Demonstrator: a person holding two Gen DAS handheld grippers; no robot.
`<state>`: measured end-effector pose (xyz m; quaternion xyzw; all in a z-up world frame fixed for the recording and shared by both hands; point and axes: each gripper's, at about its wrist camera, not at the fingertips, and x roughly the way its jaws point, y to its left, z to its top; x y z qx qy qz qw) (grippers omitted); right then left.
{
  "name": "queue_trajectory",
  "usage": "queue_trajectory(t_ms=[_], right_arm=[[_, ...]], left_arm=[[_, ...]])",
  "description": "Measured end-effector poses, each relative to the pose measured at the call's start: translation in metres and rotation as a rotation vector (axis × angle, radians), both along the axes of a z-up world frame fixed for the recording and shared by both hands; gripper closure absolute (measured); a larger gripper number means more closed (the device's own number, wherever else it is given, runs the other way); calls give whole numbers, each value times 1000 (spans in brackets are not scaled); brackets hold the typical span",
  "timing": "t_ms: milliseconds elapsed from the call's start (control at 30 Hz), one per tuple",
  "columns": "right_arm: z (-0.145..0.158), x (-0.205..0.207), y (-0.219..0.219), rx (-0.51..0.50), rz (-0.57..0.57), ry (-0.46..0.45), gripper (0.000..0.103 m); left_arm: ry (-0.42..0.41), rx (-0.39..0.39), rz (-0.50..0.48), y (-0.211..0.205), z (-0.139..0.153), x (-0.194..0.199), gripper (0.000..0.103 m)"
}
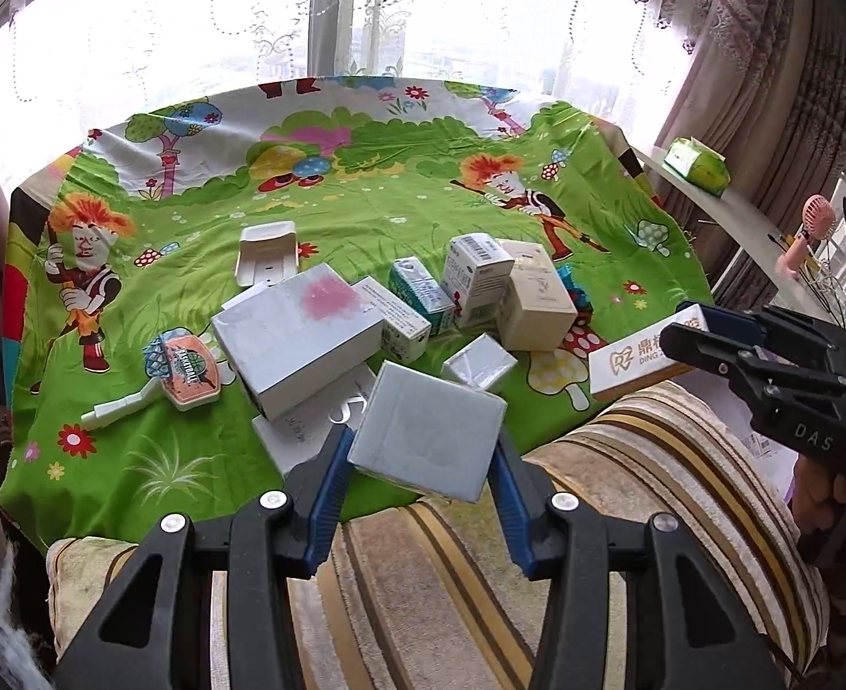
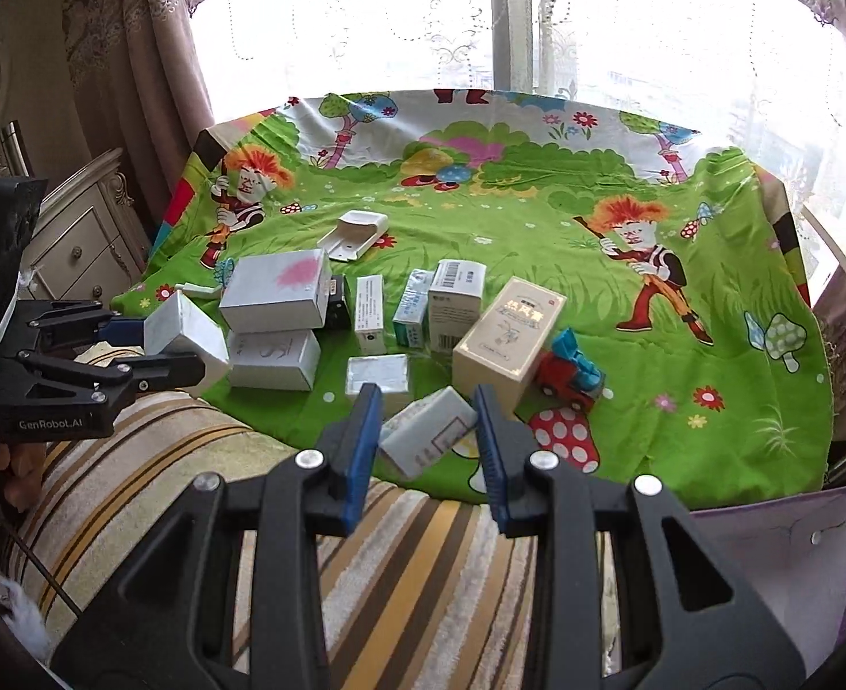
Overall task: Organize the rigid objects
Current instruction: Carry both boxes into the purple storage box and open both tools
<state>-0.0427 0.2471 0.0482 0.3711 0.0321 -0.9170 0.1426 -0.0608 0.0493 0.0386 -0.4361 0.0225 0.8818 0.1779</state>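
Several small boxes lie in a loose pile on a green cartoon cloth (image 1: 365,195). My left gripper (image 1: 420,443) is shut on a grey-white box (image 1: 426,437), held tilted above the cloth's near edge; the same box shows in the right wrist view (image 2: 184,333). My right gripper (image 2: 426,431) is shut on a white box with gold print (image 2: 426,431), also seen in the left wrist view (image 1: 630,365). A large white box with a pink smudge (image 1: 296,339) and a tall beige box (image 2: 506,339) stand in the pile.
A basketball-hoop toy (image 1: 184,371) lies left of the pile, a red and blue toy truck (image 2: 569,371) right of it. A white plastic holder (image 1: 268,253) sits further back. A striped cushion (image 2: 411,546) lies under both grippers. A shelf with a green pack (image 1: 699,167) runs on the right.
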Motion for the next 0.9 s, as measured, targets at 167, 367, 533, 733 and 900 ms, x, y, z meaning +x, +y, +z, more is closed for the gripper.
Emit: queue_trajectory(t_ms=[167,367,533,733,900], right_arm=[[-3,19,37,-3,-91,-18,66],[-9,42,84,34,-223,-33,66],[-11,55,119,41,-341,-48,66],[-9,64,153,39,-447,-55,66],[-2,71,179,40,-527,-38,66]], left_arm=[[-13,22,-64,34,2,2,55],[-12,32,-173,82,5,7,55],[-15,42,-269,124,8,11,55],[-40,77,-369,170,9,13,55],[-41,78,-429,204,10,16,55]])
